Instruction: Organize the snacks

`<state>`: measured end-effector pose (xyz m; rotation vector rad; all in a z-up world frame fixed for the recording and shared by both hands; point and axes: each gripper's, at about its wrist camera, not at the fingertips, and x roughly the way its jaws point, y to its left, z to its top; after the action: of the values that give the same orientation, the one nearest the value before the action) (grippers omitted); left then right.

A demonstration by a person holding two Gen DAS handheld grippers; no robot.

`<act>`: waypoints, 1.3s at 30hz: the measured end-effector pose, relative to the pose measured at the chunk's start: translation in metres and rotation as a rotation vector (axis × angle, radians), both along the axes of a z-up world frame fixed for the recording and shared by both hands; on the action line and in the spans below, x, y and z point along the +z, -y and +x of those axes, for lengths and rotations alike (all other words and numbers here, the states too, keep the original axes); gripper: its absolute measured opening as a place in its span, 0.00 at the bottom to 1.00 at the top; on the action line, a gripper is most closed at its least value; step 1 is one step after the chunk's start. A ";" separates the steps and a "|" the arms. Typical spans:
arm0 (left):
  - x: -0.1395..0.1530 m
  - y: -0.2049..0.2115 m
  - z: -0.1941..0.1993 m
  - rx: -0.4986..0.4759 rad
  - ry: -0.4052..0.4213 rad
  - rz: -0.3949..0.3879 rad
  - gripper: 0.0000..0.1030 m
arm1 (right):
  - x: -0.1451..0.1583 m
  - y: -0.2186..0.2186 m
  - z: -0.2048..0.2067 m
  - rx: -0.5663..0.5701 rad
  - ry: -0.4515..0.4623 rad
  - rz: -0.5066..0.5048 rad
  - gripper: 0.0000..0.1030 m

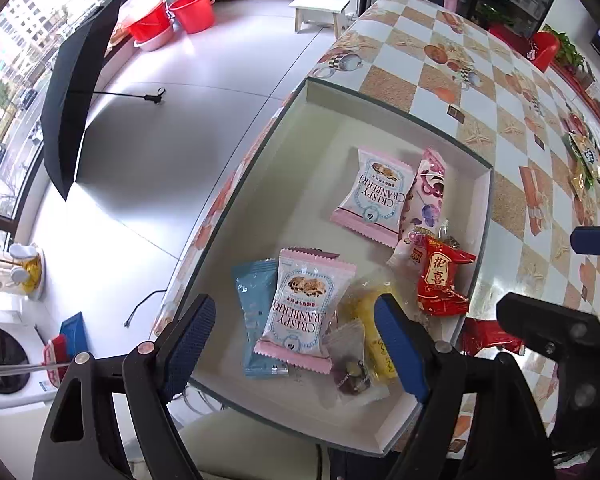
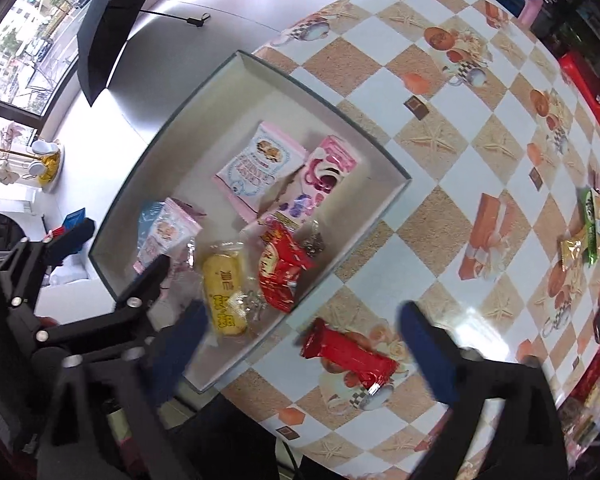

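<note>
A shallow white box sits at the table's corner and holds several snack packets: two pink Crispy Cranberry packets, a blue packet, a yellow cake and a red packet. My left gripper is open and empty above the box's near end. My right gripper is open over a red wrapped snack lying on the tablecloth just outside the box, between its fingers.
More snack packets lie at the table's far right. The checkered tablecloth covers the table. The floor to the left has a black umbrella, red buckets and a white stool.
</note>
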<state>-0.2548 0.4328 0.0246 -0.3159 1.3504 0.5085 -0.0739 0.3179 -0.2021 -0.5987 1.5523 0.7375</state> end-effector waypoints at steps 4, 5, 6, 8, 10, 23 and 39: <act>0.001 0.000 0.000 0.005 -0.007 -0.024 0.82 | 0.003 0.008 0.004 -0.017 -0.002 0.010 1.00; 0.000 0.000 0.001 0.003 -0.015 -0.019 0.82 | 0.004 0.007 0.003 -0.012 0.003 0.009 1.00; 0.000 0.002 0.001 0.002 -0.023 -0.009 0.82 | 0.005 0.007 0.002 -0.007 0.007 0.007 1.00; -0.001 0.004 0.002 -0.001 -0.028 -0.008 0.82 | 0.007 0.006 0.001 0.000 0.011 0.009 1.00; -0.001 0.006 0.002 -0.002 -0.034 -0.006 0.82 | 0.008 0.007 0.000 0.000 0.011 0.010 1.00; -0.004 0.006 0.002 0.009 -0.058 -0.003 0.82 | 0.012 0.008 0.000 -0.005 0.014 0.018 1.00; 0.003 0.004 0.006 0.005 -0.033 -0.004 0.82 | 0.019 0.008 0.001 -0.006 0.025 0.039 1.00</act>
<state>-0.2493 0.4284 0.0281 -0.3155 1.3828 0.5165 -0.0725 0.3102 -0.1829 -0.5723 1.5124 0.7519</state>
